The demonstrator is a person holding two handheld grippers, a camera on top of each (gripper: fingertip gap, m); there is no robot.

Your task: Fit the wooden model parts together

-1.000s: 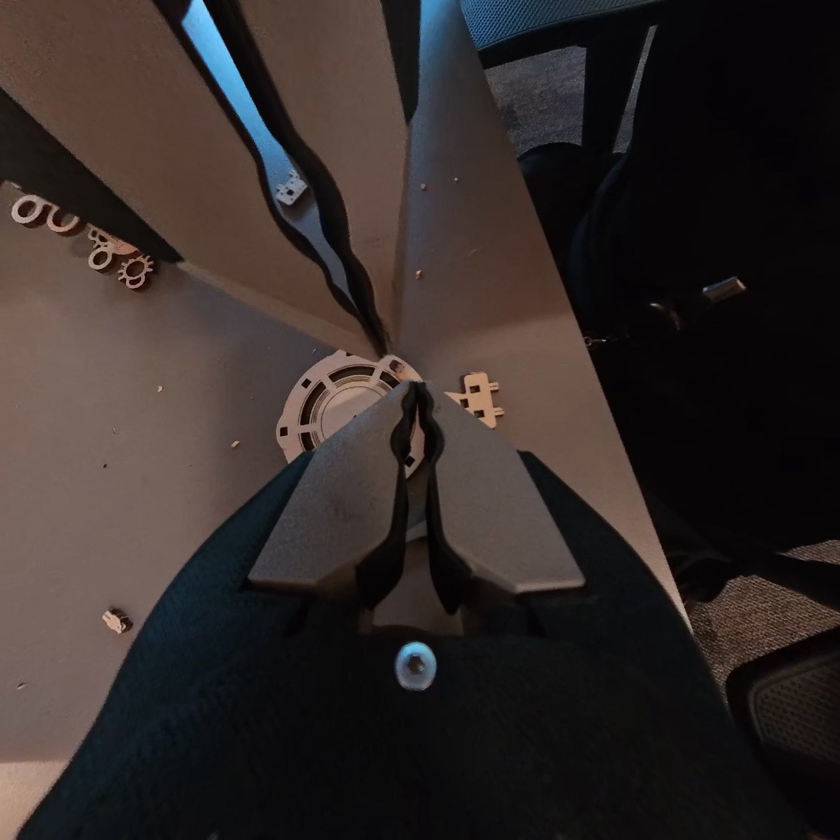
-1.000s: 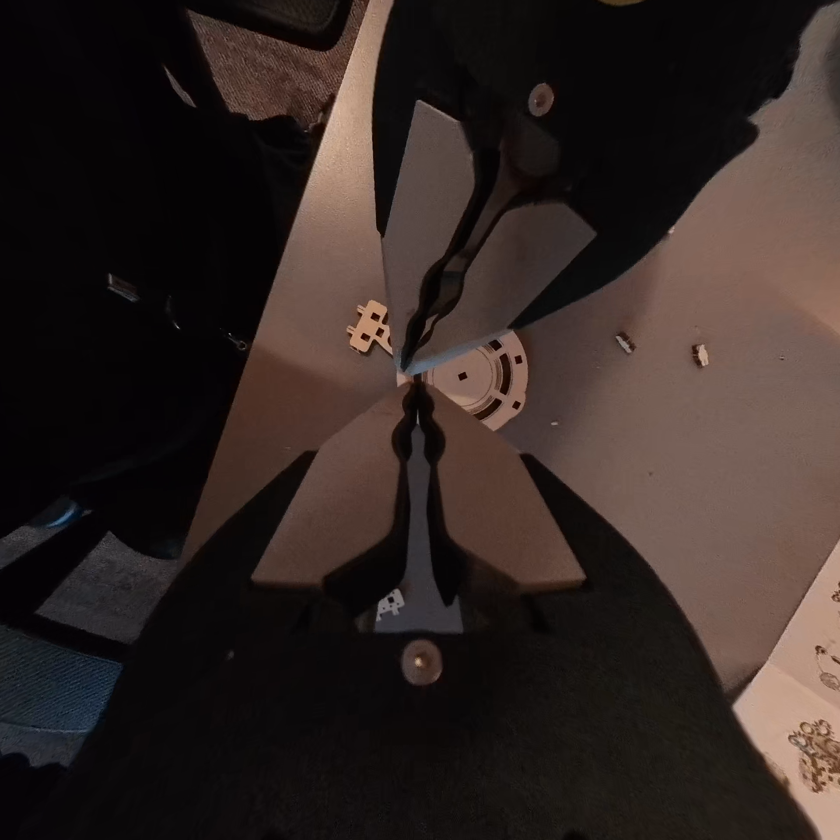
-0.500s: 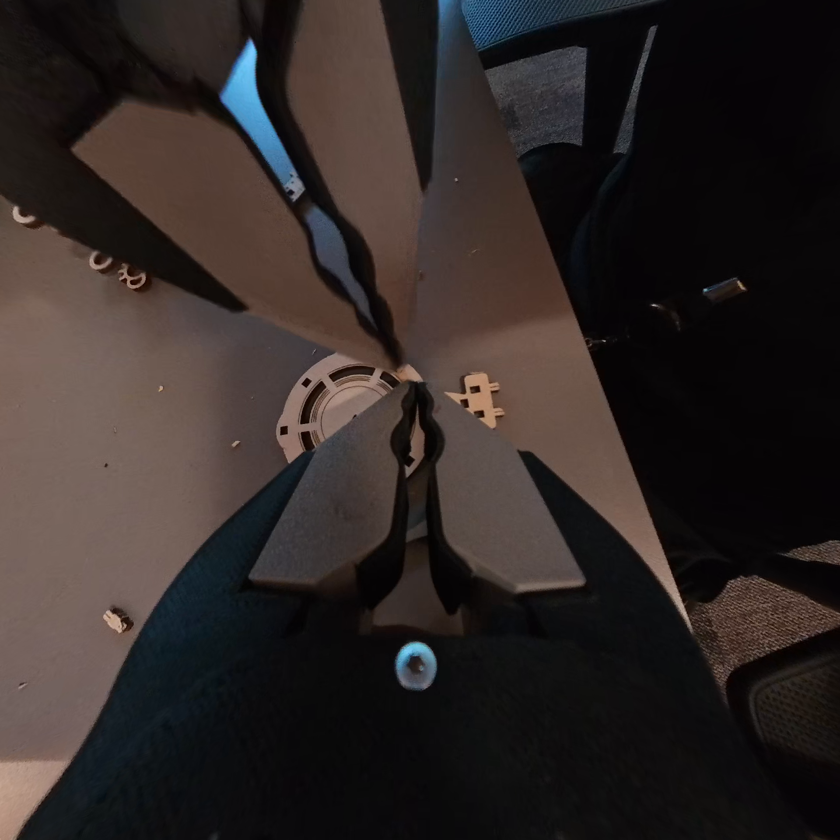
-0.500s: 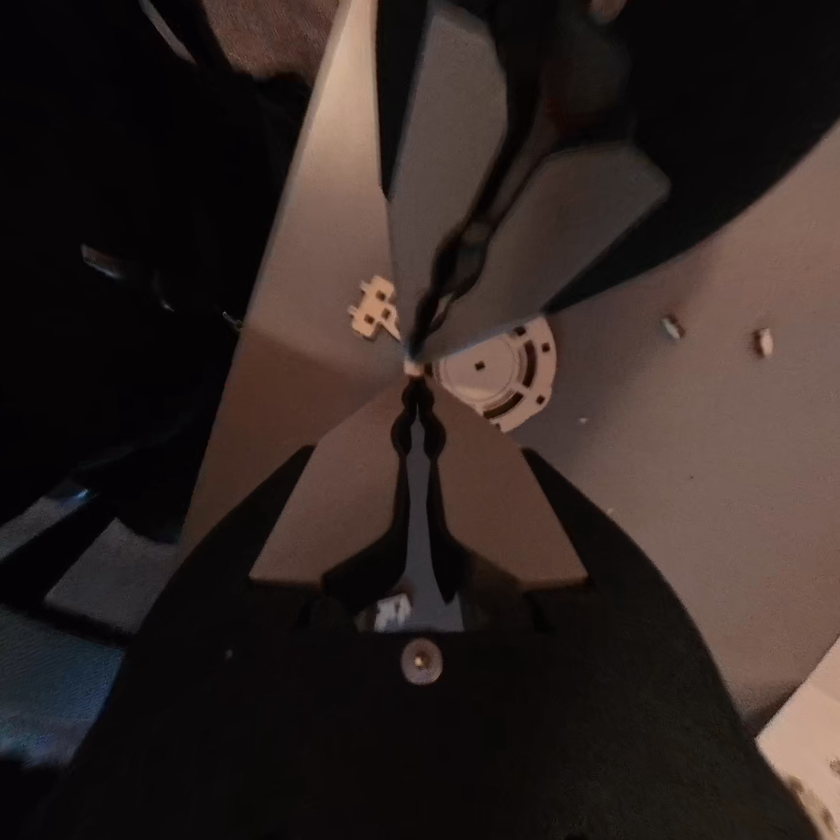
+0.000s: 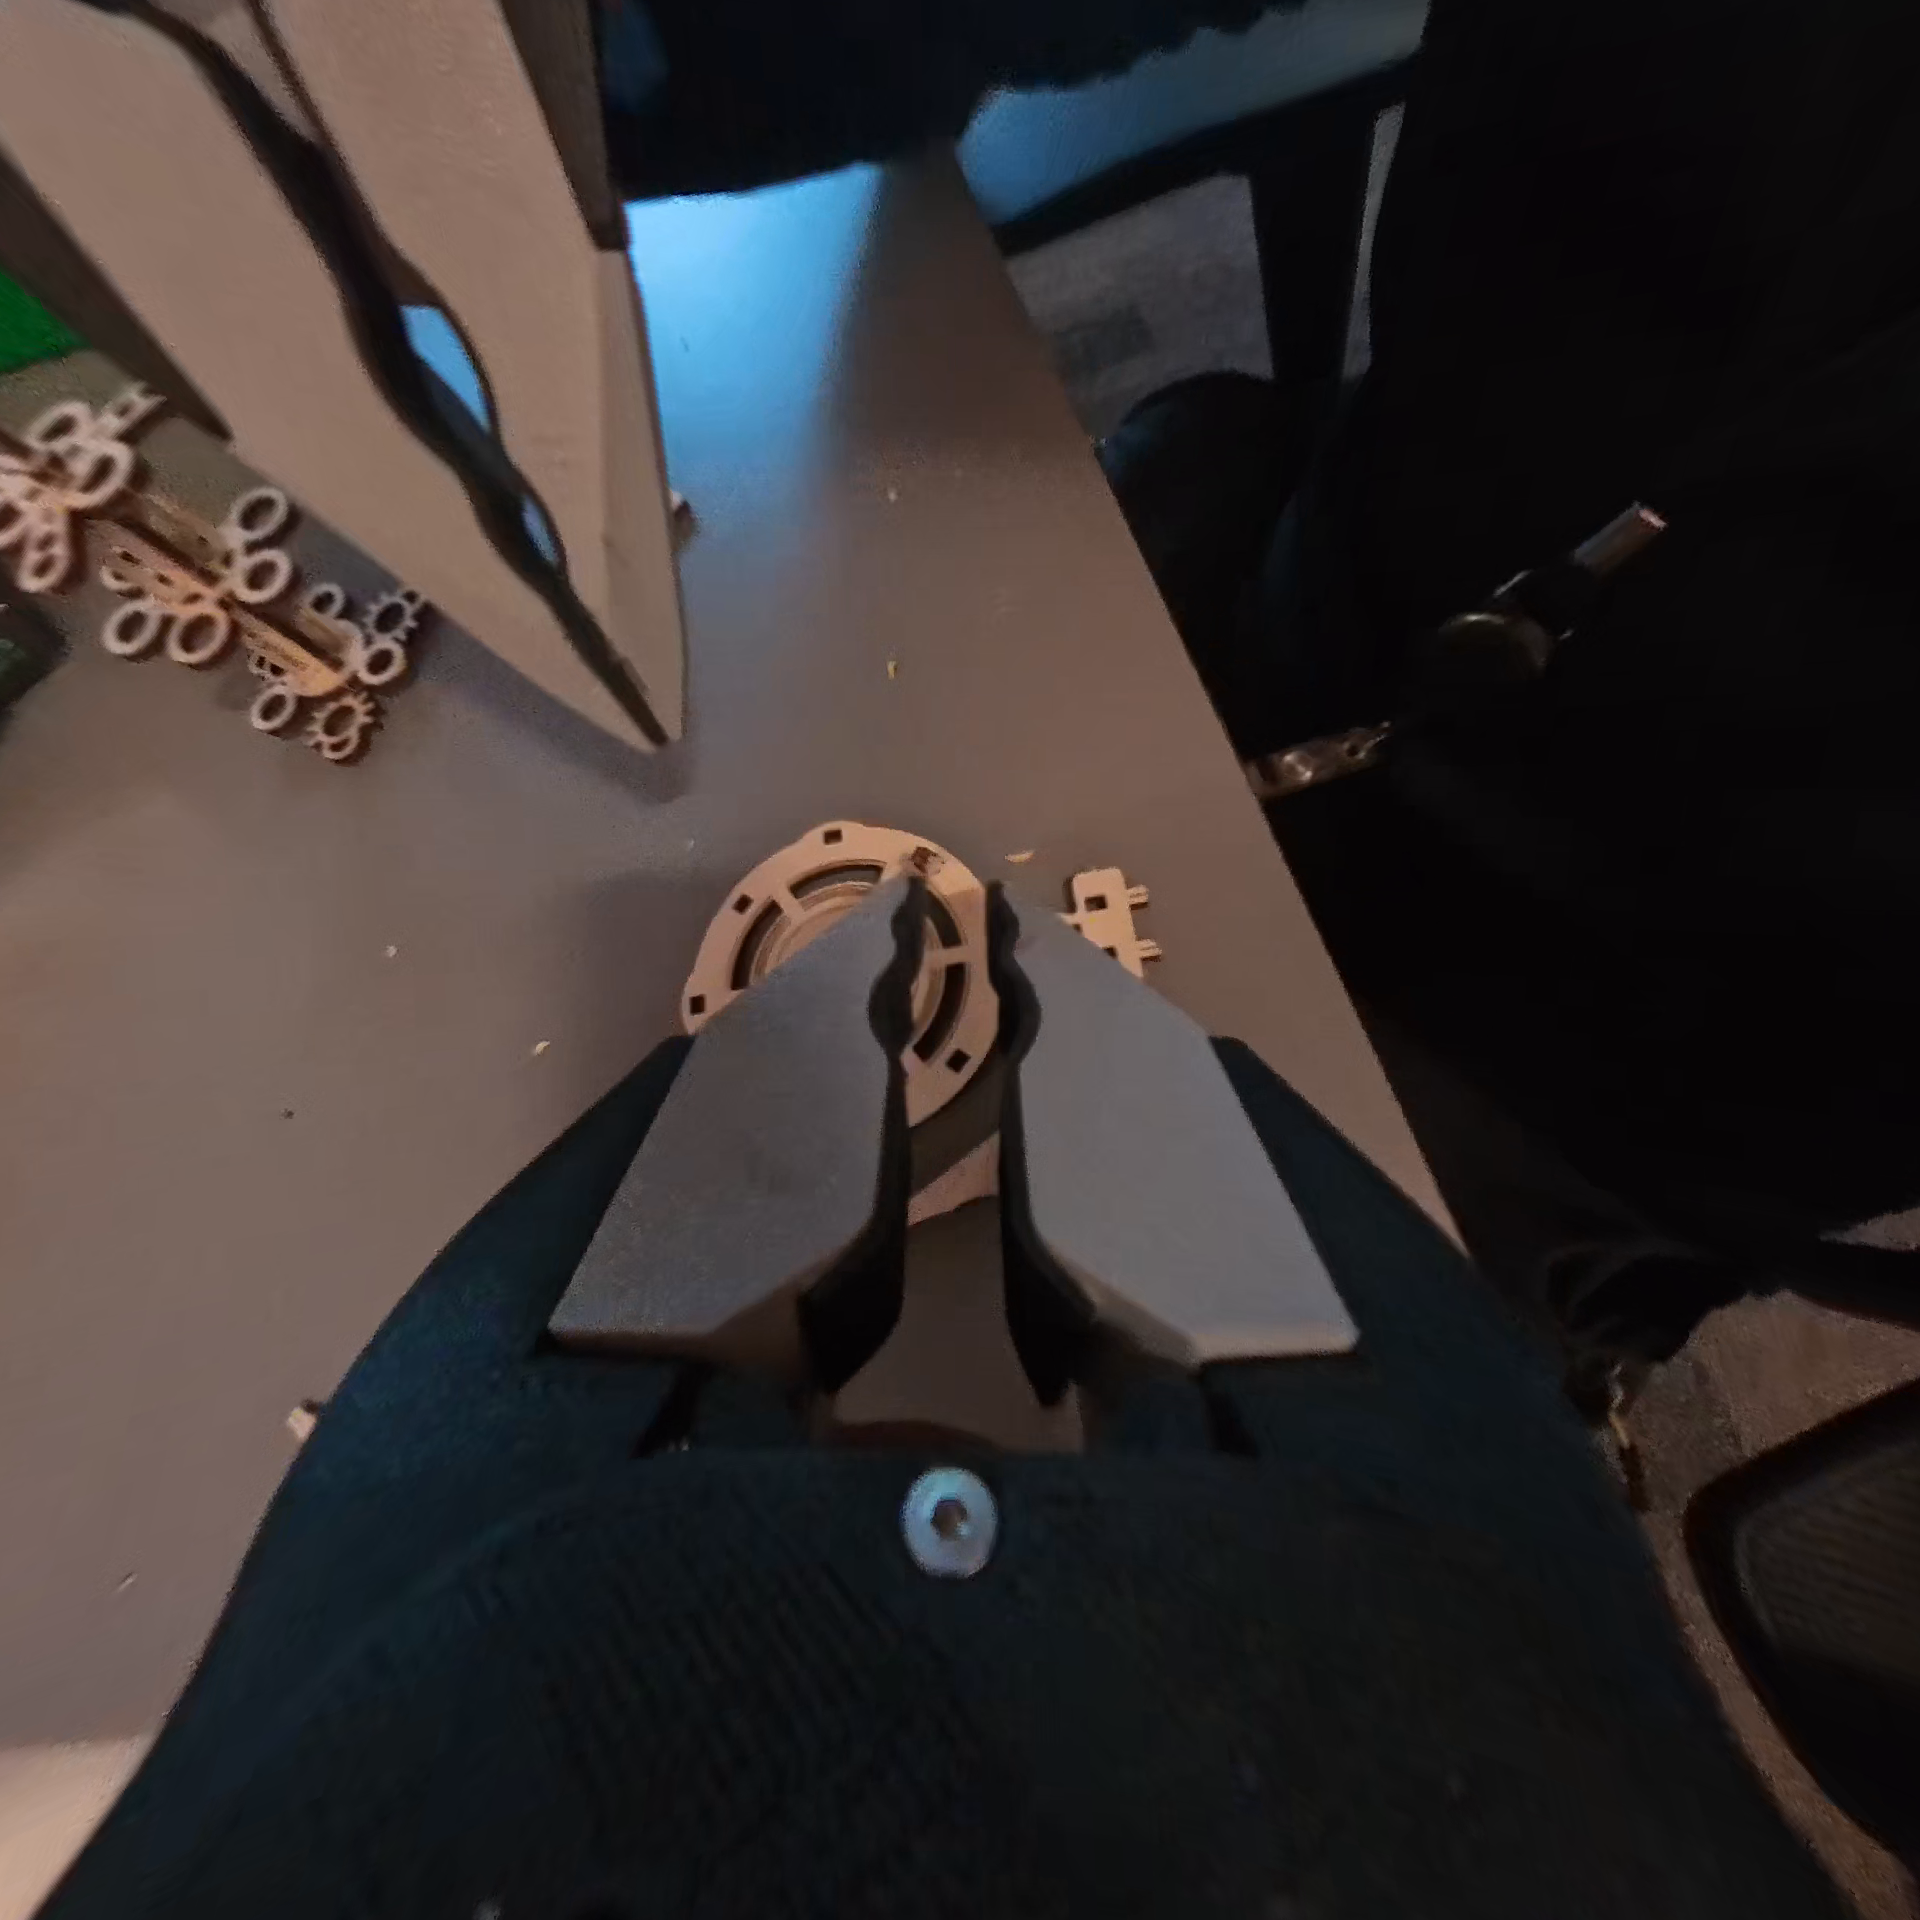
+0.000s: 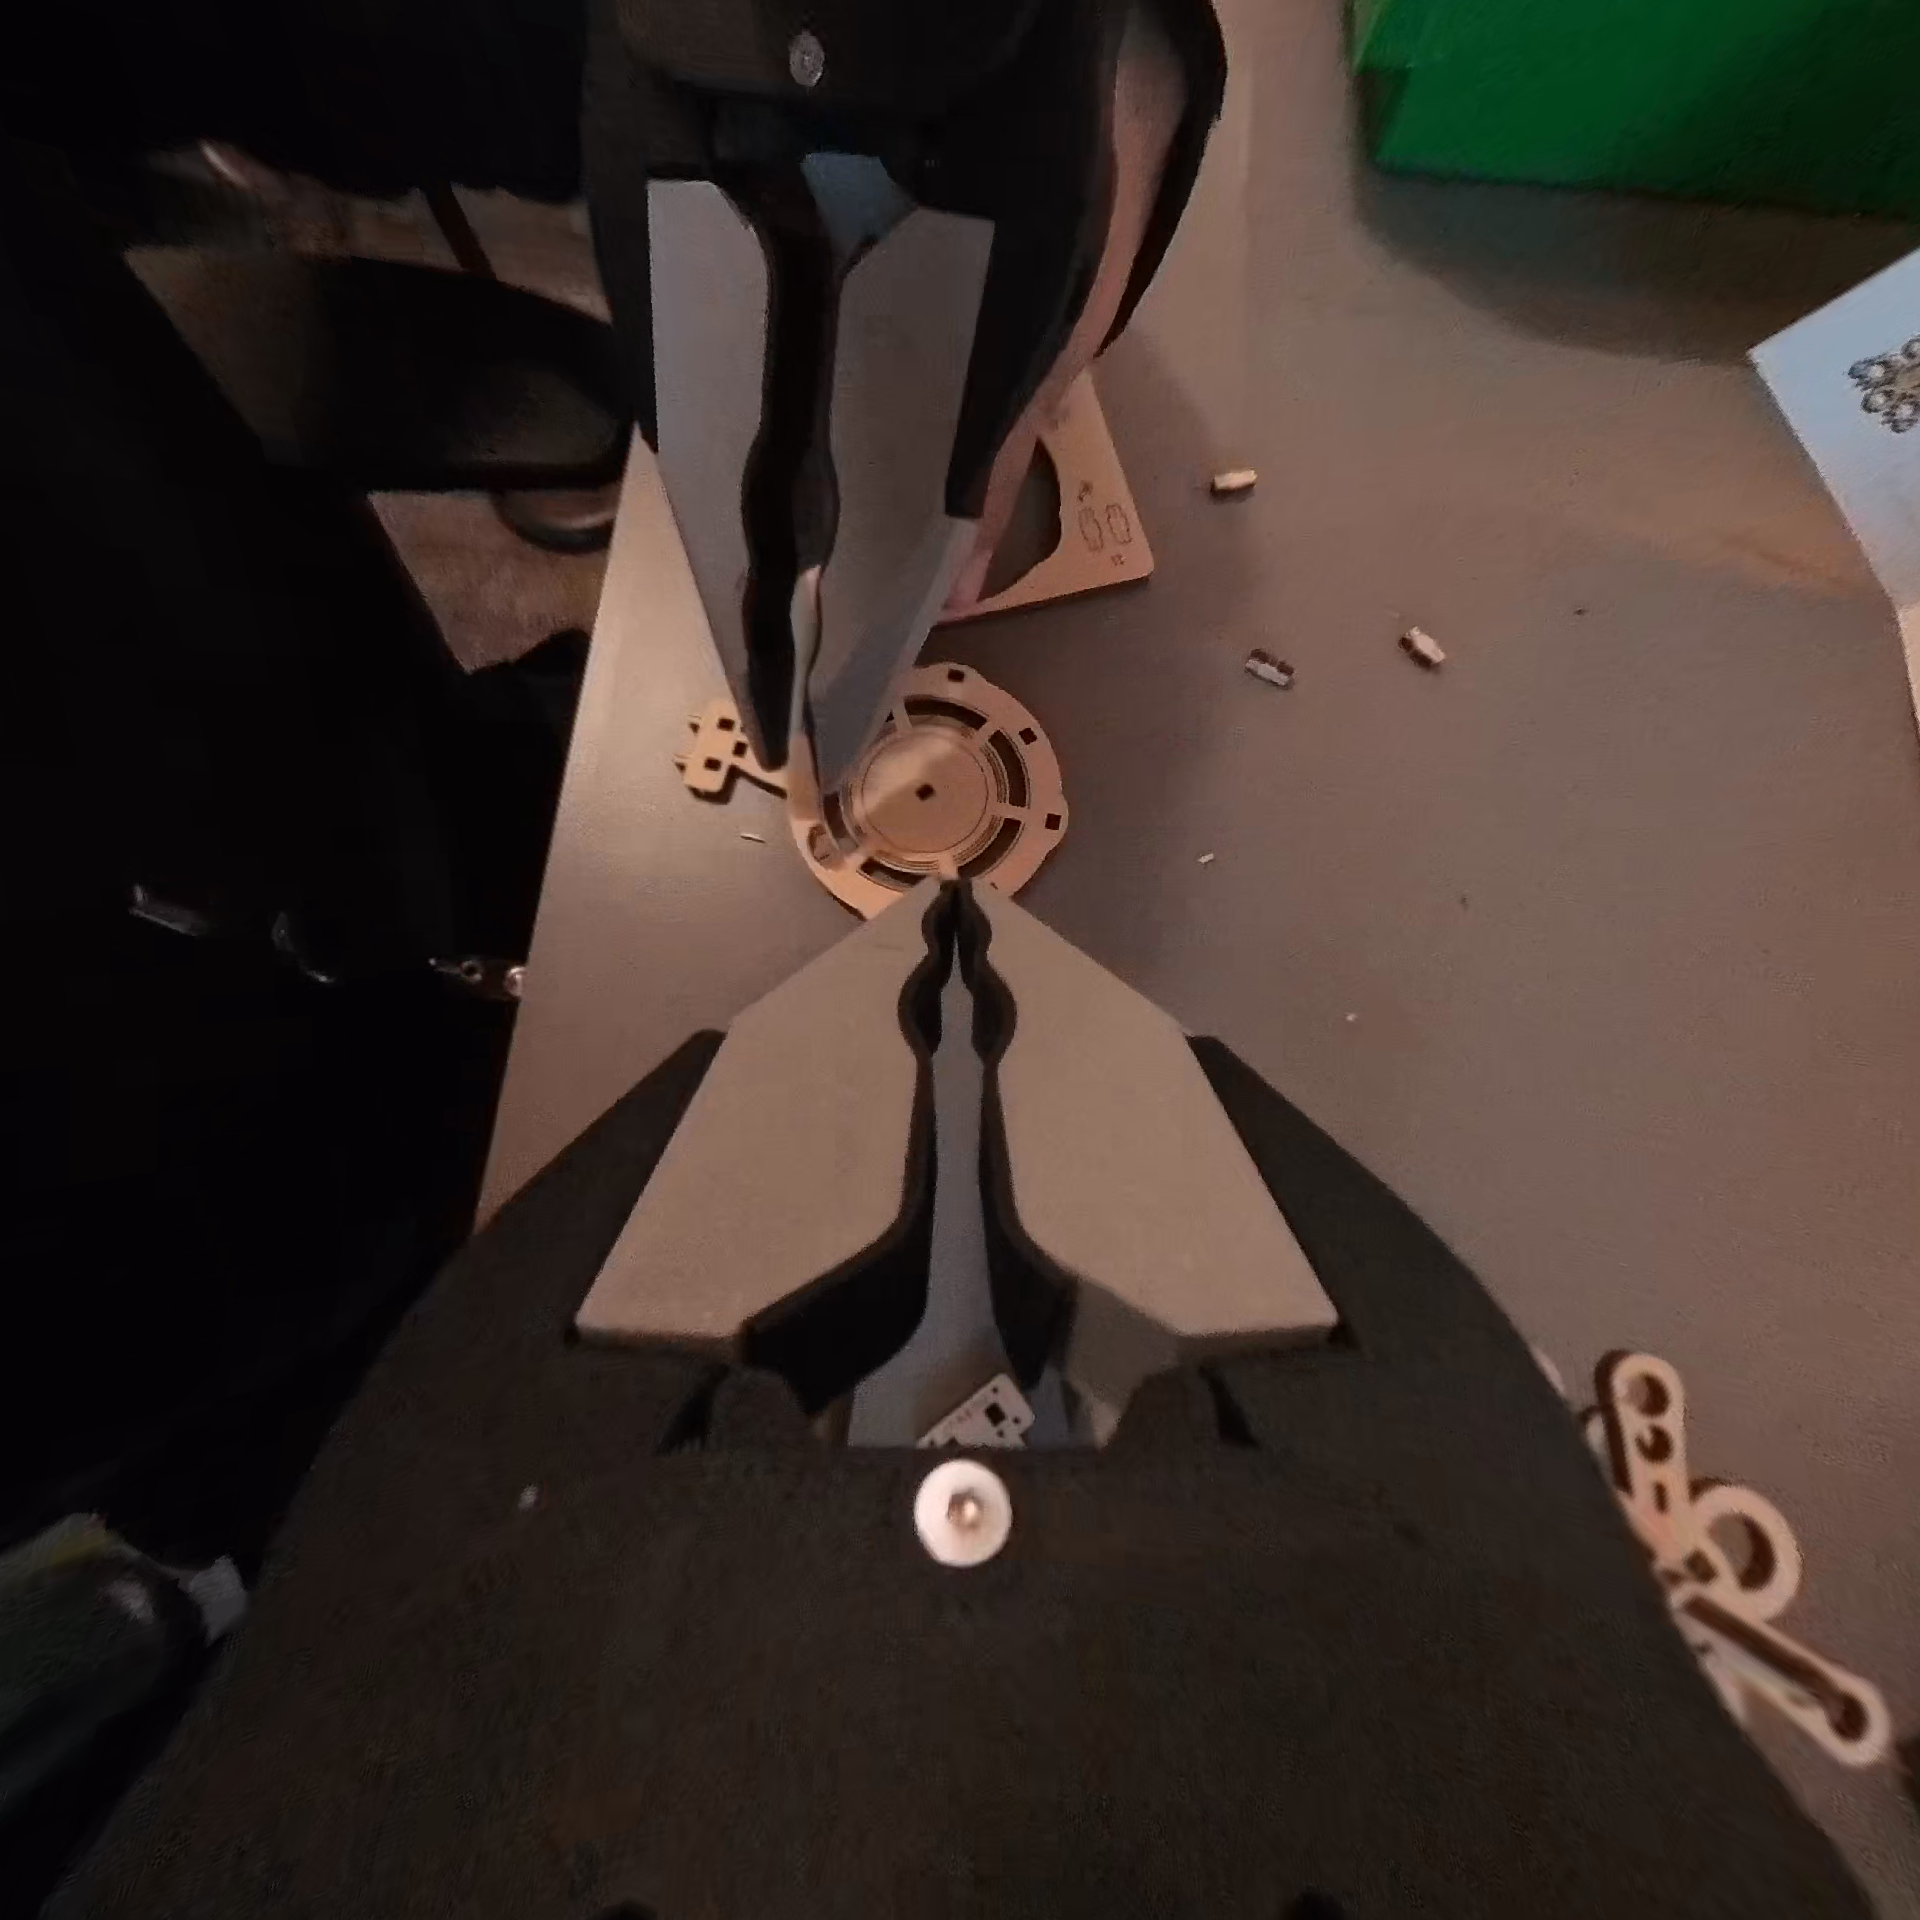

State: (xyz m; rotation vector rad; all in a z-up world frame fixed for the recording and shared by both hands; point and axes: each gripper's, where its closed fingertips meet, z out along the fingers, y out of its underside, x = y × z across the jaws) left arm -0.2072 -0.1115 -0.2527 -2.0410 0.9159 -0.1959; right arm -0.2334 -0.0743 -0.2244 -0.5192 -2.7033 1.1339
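Note:
A round wooden disc with slots [image 5: 831, 914] lies flat on the grey table, near its edge; it also shows in the right wrist view [image 6: 935, 800]. A small peg [image 5: 923, 857] stands in its rim. My left gripper [image 5: 954, 894] hovers over the disc with its jaws a narrow gap apart and nothing between them; in the right wrist view [image 6: 795, 764] it reaches down at the disc's left edge. My right gripper [image 6: 951, 894] is shut and empty, just short of the disc; in the left wrist view [image 5: 649, 727] it hangs above the table. A small cross-shaped wooden part [image 5: 1112, 920] lies beside the disc.
A pile of wooden rings and gears [image 5: 208, 603] lies on the table. A punched-out wooden sheet [image 6: 1081, 520], several tiny offcuts [image 6: 1268, 668], a green box [image 6: 1662, 94] and a printed sheet [image 6: 1870, 416] are farther off. The table edge [image 5: 1195, 623] runs close by, a dark-clothed person beyond. The left gripper's tips are roughly 6 cm from the right gripper's.
My right gripper has drawn back and up from the disc, where its tips met my left gripper's. My left gripper's jaws have opened a little. The disc has stayed in place.

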